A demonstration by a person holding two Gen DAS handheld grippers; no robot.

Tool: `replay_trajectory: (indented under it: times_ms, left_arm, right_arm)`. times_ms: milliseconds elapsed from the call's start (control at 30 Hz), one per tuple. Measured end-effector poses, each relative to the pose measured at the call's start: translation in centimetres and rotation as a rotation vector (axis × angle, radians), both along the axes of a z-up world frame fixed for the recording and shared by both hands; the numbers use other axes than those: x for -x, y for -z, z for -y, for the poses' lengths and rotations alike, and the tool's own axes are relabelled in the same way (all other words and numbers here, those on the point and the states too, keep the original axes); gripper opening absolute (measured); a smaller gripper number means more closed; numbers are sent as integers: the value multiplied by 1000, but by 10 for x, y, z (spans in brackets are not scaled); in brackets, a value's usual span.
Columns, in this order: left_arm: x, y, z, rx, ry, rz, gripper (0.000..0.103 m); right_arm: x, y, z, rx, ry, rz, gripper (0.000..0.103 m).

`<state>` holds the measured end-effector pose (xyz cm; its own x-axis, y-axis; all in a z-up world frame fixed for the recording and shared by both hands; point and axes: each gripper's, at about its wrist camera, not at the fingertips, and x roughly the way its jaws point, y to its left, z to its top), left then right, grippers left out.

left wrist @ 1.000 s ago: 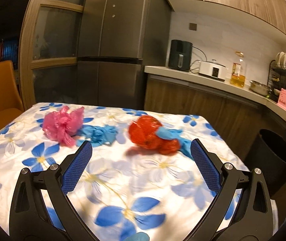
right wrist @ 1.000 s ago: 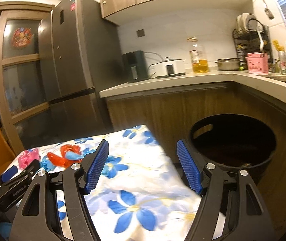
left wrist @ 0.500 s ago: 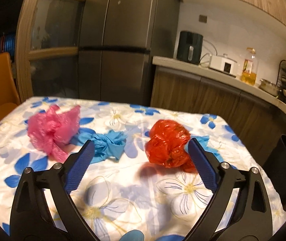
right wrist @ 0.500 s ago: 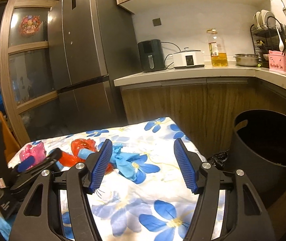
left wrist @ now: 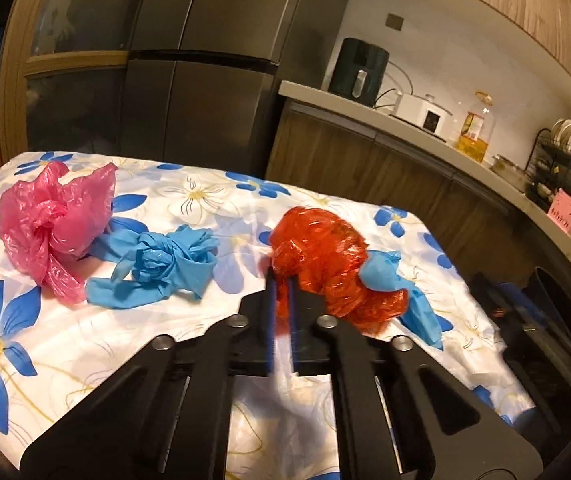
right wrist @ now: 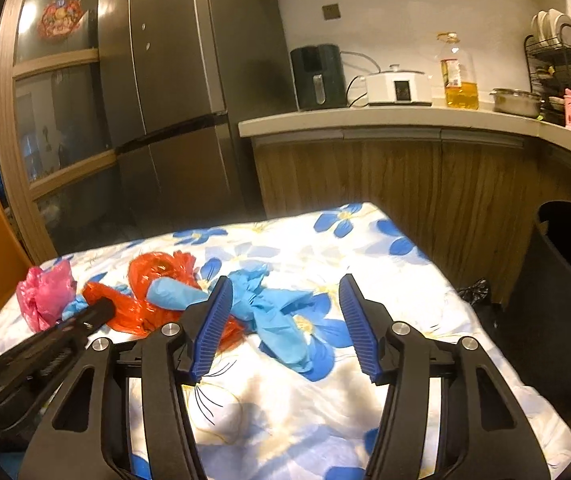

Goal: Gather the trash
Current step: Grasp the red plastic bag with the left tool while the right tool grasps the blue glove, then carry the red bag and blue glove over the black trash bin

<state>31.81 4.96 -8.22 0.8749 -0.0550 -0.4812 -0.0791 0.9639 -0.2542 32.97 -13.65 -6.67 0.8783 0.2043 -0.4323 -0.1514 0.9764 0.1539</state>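
Left tongs (left wrist: 281,280) have just snapped closed on the near edge of the red bag (left wrist: 325,256), which lies directly ahead on the worktop (left wrist: 205,320). Right tongs (right wrist: 285,320), half-wide and narrowing, frame the blue glove (right wrist: 277,316) just ahead, untouched; its long axis runs obliquely, far-left to near-right. The bin (right wrist: 565,280) stands to their right.

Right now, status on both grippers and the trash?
Left gripper just shut on crumpled red plastic bag. Right gripper open, closing around crumpled blue glove. Nothing blocking.
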Motion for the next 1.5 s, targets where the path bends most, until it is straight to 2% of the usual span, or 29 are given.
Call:
replay_trajectory:
  times_ms: [267, 400, 533, 667, 900, 1000, 1167, 1500]
  left_arm:
    - [29, -16, -16, 62, -33, 87, 1]
    - [38, -27, -21, 66, -48, 133, 1]
    - [40, -29, -23, 74, -60, 139, 1]
    - [43, -31, -27, 81, -65, 148, 1]
    - [58, -46, -28, 74, -73, 191, 1]
    - [66, -53, -29, 63, -76, 208, 1]
    - [77, -63, -29, 47, -81, 224, 1]
    - [95, -83, -15, 23, -78, 229, 1]
  right_arm:
    - [-22, 16, -9, 9, -31, -84, 55]
    - [-28, 23, -16, 28, -50, -111, 55]
    - [-35, 30, -20, 44, -56, -143, 44]
    - [-40, 36, -21, 44, -56, -175, 37]
    - [-48, 44, -21, 46, -65, -230, 7]
    - [-44, 39, -20, 40, -76, -209, 2]
    - [-24, 18, -14, 29, -78, -110, 2]
    - [26, -33, 18, -39, -70, 18, 1]
